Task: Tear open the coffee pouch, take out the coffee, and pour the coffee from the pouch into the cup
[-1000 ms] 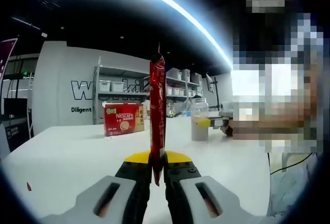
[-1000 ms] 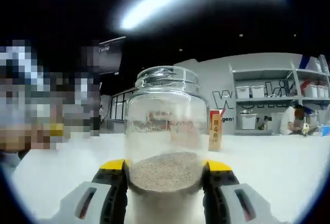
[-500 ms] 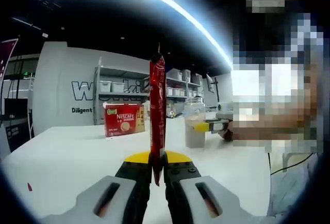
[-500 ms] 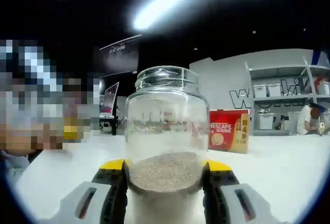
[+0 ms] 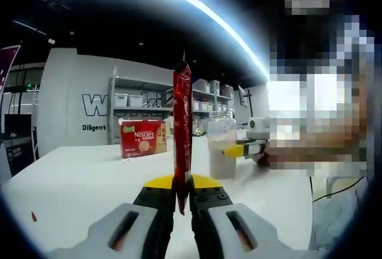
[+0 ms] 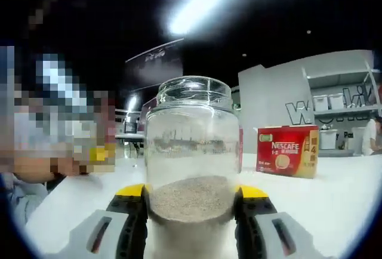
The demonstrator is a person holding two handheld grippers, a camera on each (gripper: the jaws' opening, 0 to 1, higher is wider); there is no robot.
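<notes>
A broad white table carries a red cardboard Nescafé box standing upright toward its far edge.

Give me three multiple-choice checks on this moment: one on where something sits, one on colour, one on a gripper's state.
1. Where is the box?
A. on the table
B. in the jar
C. in the left gripper

2. What colour is the pouch?
A. blue
B. red
C. green

3. What is the right gripper doing?
A. open
B. shut on the pouch
C. shut on the jar

Answers: 1 A, it stands on the white table. 2 B, the stick held upright in the left gripper is red. 3 C, its jaws clamp both sides of the glass jar, which holds some powder.
</notes>
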